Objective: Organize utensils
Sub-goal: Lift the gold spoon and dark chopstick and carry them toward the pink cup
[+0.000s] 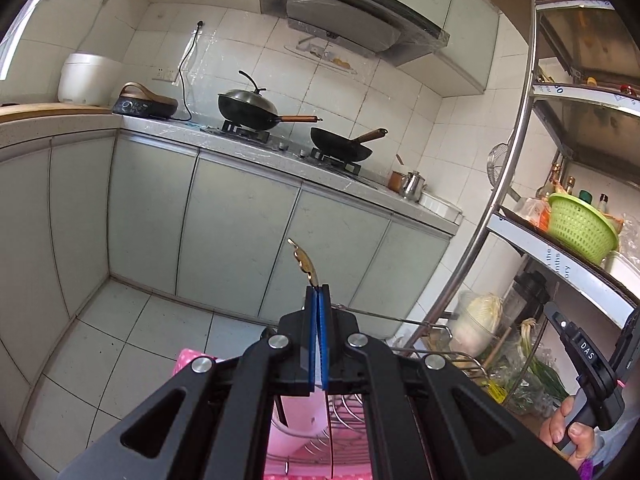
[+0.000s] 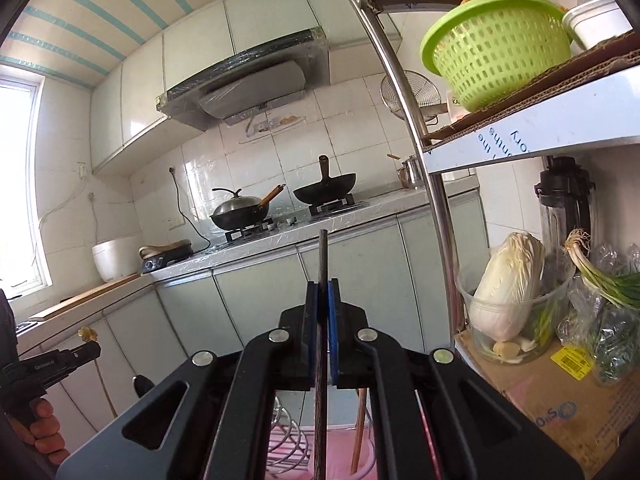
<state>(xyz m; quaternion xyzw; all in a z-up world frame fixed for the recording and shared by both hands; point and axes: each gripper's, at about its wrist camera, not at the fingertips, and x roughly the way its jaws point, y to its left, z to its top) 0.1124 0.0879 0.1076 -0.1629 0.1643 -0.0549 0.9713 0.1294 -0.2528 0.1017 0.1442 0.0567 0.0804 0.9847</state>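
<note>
A tiled kitchen; the left tool point(image 1: 319, 289) pinches a gold utensil point(image 1: 303, 262), the right tool point(image 2: 322, 285) a dark stick point(image 2: 321, 264).

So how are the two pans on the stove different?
The left pan wears a shiny lid with a curved knob; the right pan is open, with no lid. The left pan's handle sticks out nearly level, while the right pan's handle tilts upward. Both are dark, have brownish handles, and sit on stove burners.
</note>
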